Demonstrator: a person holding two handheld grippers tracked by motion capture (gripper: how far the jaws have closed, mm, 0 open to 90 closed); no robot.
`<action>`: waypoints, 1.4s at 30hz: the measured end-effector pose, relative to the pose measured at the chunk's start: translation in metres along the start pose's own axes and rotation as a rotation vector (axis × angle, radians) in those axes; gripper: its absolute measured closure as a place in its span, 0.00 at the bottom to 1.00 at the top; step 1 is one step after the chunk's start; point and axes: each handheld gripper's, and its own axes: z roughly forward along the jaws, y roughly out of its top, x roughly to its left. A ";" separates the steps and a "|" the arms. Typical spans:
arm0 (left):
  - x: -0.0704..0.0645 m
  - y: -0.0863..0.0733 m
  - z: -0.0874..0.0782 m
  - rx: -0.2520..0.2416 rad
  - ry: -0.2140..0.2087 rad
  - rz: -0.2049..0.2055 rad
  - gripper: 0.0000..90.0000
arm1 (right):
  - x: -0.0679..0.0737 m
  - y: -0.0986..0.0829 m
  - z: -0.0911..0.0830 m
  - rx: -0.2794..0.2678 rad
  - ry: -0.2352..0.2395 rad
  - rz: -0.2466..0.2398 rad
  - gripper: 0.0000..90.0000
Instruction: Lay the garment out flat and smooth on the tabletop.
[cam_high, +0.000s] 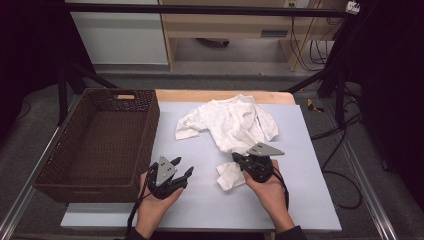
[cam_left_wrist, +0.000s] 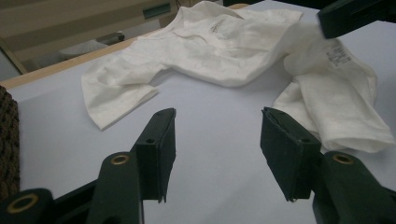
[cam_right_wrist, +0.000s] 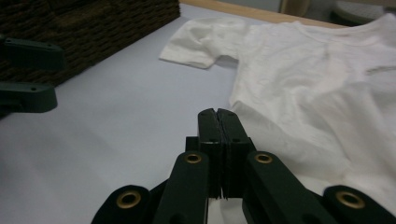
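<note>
A white T-shirt (cam_high: 235, 122) lies crumpled on the pale blue table mat (cam_high: 300, 200), with its lower part folded over toward me (cam_left_wrist: 336, 107). My right gripper (cam_high: 235, 158) is at that near edge, jaws pressed together (cam_right_wrist: 217, 112), and the cloth rises to it as if pinched (cam_left_wrist: 355, 16). The shirt (cam_right_wrist: 317, 84) spreads to the right of those jaws. My left gripper (cam_high: 183, 166) stands open just left of the shirt, over bare mat, with nothing between its jaws (cam_left_wrist: 217, 140). One sleeve (cam_left_wrist: 116, 98) lies beyond it.
A dark brown wicker basket (cam_high: 147, 140) with nothing in it sits at the mat's left side, close to my left hand (cam_right_wrist: 93, 23) (cam_left_wrist: 7, 140). Bare mat lies in front of and to the right of the shirt. Cables hang beyond the table's right edge.
</note>
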 end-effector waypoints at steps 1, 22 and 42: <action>0.001 0.000 -0.001 -0.003 0.001 -0.006 0.51 | 0.004 0.004 0.007 0.015 0.012 -0.004 0.99; 0.006 -0.004 0.000 0.023 -0.006 -0.030 0.50 | 0.018 0.031 0.085 0.122 0.041 0.005 0.78; 0.006 -0.013 0.007 0.057 0.009 -0.032 0.47 | -0.004 -0.055 -0.022 0.100 -0.081 0.033 0.67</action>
